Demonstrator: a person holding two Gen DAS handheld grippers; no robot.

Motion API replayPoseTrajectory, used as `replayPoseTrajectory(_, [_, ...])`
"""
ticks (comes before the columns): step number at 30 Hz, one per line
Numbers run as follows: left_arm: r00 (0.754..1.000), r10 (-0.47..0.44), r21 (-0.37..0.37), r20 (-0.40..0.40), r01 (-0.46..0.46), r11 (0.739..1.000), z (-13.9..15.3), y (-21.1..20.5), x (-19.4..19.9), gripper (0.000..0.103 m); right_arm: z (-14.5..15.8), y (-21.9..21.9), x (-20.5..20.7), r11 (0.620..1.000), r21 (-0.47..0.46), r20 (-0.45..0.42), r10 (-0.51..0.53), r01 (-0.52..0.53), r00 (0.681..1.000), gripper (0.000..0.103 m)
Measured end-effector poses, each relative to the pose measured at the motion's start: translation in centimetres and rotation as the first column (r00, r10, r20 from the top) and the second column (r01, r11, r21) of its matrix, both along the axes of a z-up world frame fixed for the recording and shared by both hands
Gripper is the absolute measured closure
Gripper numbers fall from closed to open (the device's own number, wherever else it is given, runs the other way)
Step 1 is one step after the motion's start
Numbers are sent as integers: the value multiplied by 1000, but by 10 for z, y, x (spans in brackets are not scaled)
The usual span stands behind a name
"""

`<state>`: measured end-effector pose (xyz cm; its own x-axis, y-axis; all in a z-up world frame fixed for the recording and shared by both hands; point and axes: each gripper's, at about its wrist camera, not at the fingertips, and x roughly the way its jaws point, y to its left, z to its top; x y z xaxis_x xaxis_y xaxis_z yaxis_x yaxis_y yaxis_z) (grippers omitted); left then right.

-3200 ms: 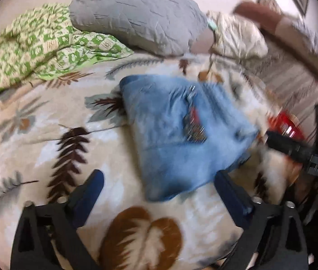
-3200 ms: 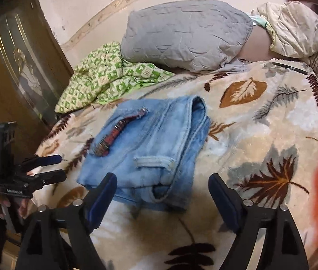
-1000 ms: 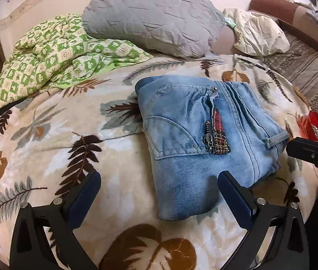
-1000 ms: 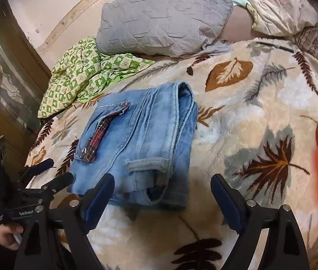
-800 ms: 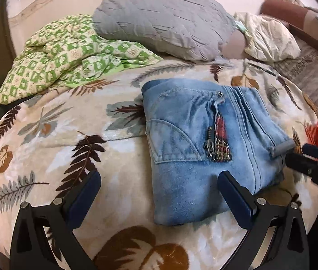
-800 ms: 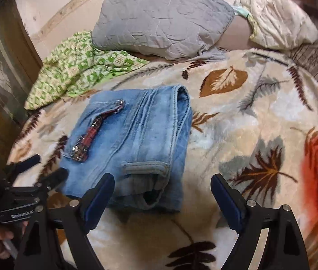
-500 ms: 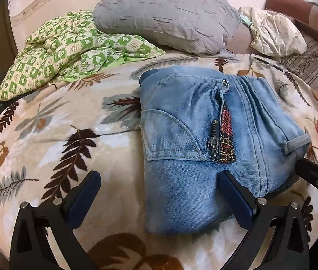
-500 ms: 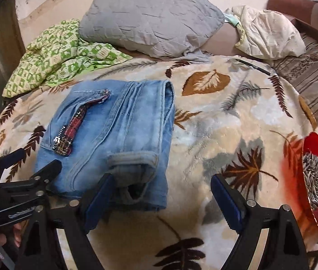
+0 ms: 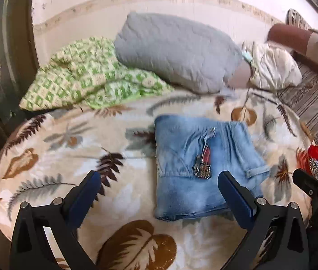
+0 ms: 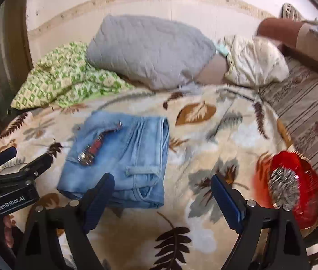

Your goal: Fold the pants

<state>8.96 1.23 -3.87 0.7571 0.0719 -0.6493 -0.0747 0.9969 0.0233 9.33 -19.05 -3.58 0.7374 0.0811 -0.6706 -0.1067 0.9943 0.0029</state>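
Observation:
The light blue jeans (image 9: 204,164) lie folded in a compact rectangle on the leaf-patterned blanket (image 9: 73,148), with a metal and red chain ornament (image 9: 203,159) on top. They also show in the right wrist view (image 10: 120,155). My left gripper (image 9: 159,189) is open and empty, held back from the near edge of the jeans. My right gripper (image 10: 162,189) is open and empty, held back at the jeans' near right corner. Each gripper shows in the other's view: the right one (image 9: 312,175) and the left one (image 10: 21,159), both open.
A grey pillow (image 9: 177,51), a green patterned cloth (image 9: 87,78) and a cream cushion (image 9: 271,67) lie at the back. A red bowl (image 10: 294,184) with dark contents sits at the right on the blanket. A striped cover (image 10: 312,117) lies at far right.
Both grippers have pulled back and up from the folded jeans, so more of the bed and wall shows. The jeans have not moved. Both grippers stay open.

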Motion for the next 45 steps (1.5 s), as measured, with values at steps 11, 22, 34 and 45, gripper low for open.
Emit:
replayPoseTrajectory(11, [945,-304,13,-121,308,951,-19,-11,0,0,4,-33,-11,985,145,-23,103,-99,994,2])
replayPoseTrajectory(22, [858,-416,107,-300,464,879,-82,-15,31,5,-79,-23,28,919,121,-168,390,-374,905,53])
replayPoseTrajectory(34, [811,-484,71,-329,532,843,-111,-12,43,65,-128,-4,62,922,77,-139,388,-380,911,68])
replayPoseTrajectory(45, [809,-465,-49,-360,481,875,-113,11,49,93,-127,-19,69,931,83,-159,363,-354,918,86])
